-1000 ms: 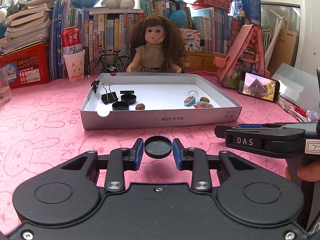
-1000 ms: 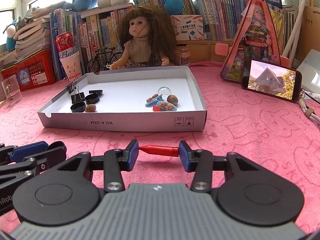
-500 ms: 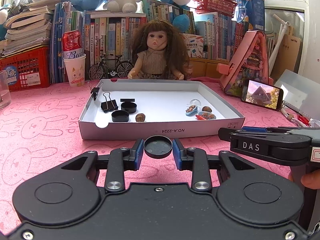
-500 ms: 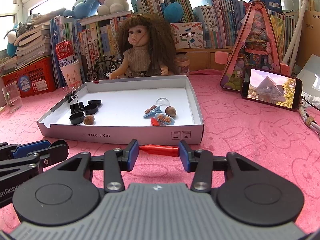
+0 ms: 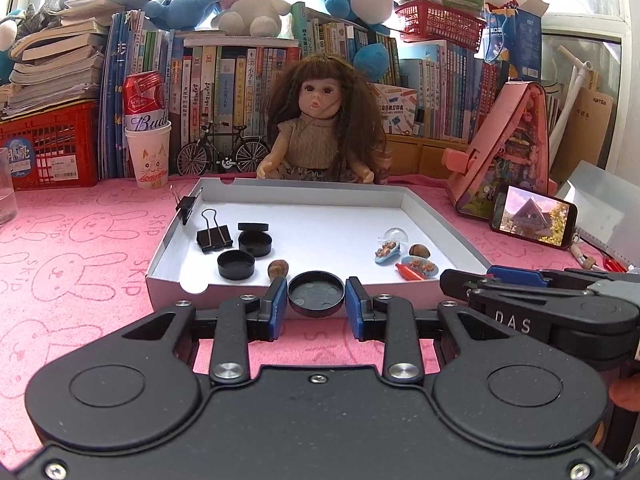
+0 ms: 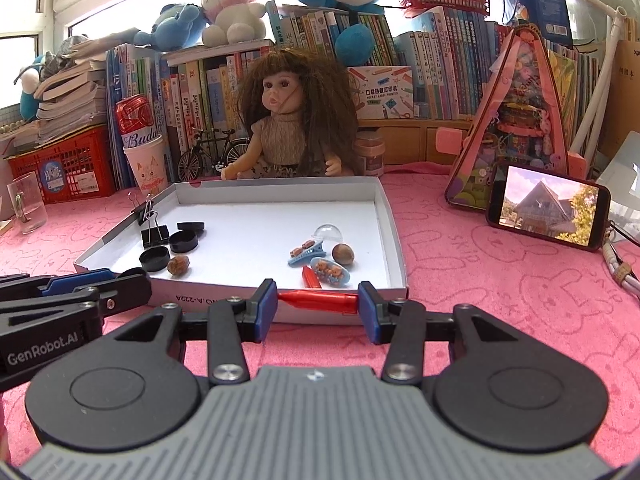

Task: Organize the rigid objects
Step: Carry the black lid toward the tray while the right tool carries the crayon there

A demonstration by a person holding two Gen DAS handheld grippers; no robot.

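Note:
My left gripper (image 5: 316, 305) is shut on a round black cap (image 5: 316, 294), held above the near edge of the white box tray (image 5: 424, 208). My right gripper (image 6: 317, 307) is shut on a red clip (image 6: 318, 301), held in front of the tray's near wall (image 6: 396, 240). In the tray's left part lie black caps (image 5: 236, 265), a binder clip (image 5: 214, 234) and a nut (image 5: 278, 269). In its right part lie blue hair clips (image 6: 331, 273), a clear dome (image 6: 327, 234), a red piece (image 6: 310, 278) and a nut (image 6: 343, 255).
A doll (image 5: 320, 128) sits behind the tray. A phone (image 5: 534, 216) leans on a pink toy house (image 5: 508, 152) at the right. A can in a paper cup (image 5: 146, 132), a red crate (image 5: 48, 148) and a glass (image 6: 26, 202) stand at the left. Books fill the back.
Both grippers have risen and come closer to the tray, each still holding its object. The tray interior shows from higher up.

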